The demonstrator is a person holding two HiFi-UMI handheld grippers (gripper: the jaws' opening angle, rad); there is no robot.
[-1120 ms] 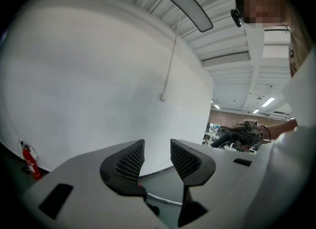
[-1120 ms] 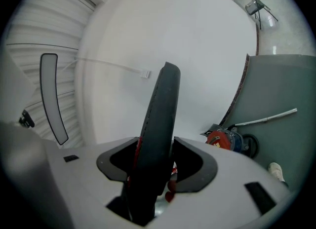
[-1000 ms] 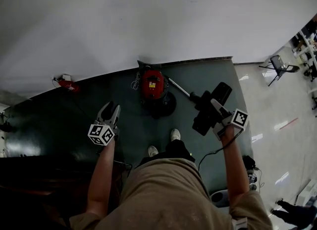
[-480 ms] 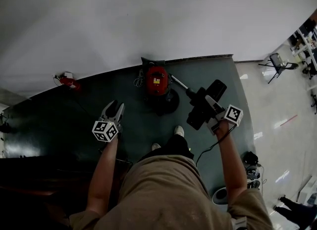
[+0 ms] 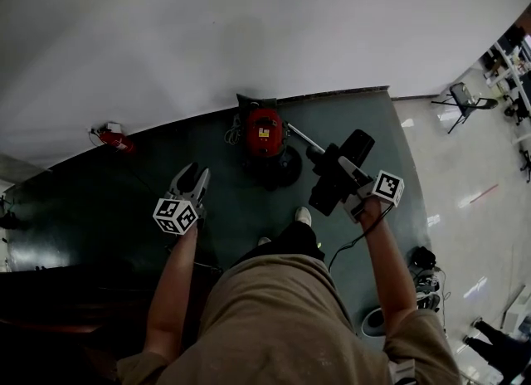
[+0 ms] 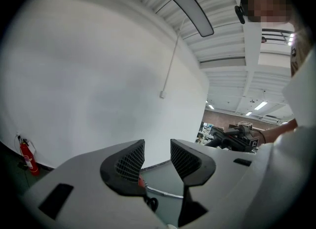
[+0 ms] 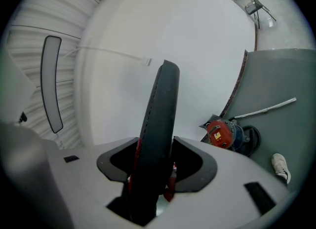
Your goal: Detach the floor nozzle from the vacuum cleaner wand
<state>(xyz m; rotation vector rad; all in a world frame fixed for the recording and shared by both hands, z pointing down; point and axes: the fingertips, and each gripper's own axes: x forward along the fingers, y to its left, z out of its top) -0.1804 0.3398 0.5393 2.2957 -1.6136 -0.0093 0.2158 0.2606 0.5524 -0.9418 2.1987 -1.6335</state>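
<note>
The black floor nozzle [image 5: 338, 174] hangs above the green floor with my right gripper [image 5: 355, 173] shut on it. In the right gripper view the nozzle [image 7: 161, 108] stands edge-on between the two pads. The red vacuum cleaner [image 5: 264, 138] sits by the wall, and its metal wand [image 5: 300, 138] runs out toward the nozzle. In the right gripper view the wand [image 7: 266, 108] lies on the floor beside the vacuum cleaner [image 7: 222, 133]. My left gripper [image 5: 193, 176] is open and holds nothing, to the left of the vacuum. Its pads [image 6: 131, 160] stand well apart.
The white wall [image 5: 249, 35] stands right behind the vacuum. A red fire extinguisher [image 5: 112, 138] sits at the wall on the left. The person's shoes [image 5: 303, 215] are just behind the vacuum. A cable [image 5: 353, 242] trails from the right gripper. A chair [image 5: 460, 97] stands at the far right.
My right gripper has carried the nozzle a little to the left, nearer the vacuum. The left gripper has shifted only slightly and stays open.
</note>
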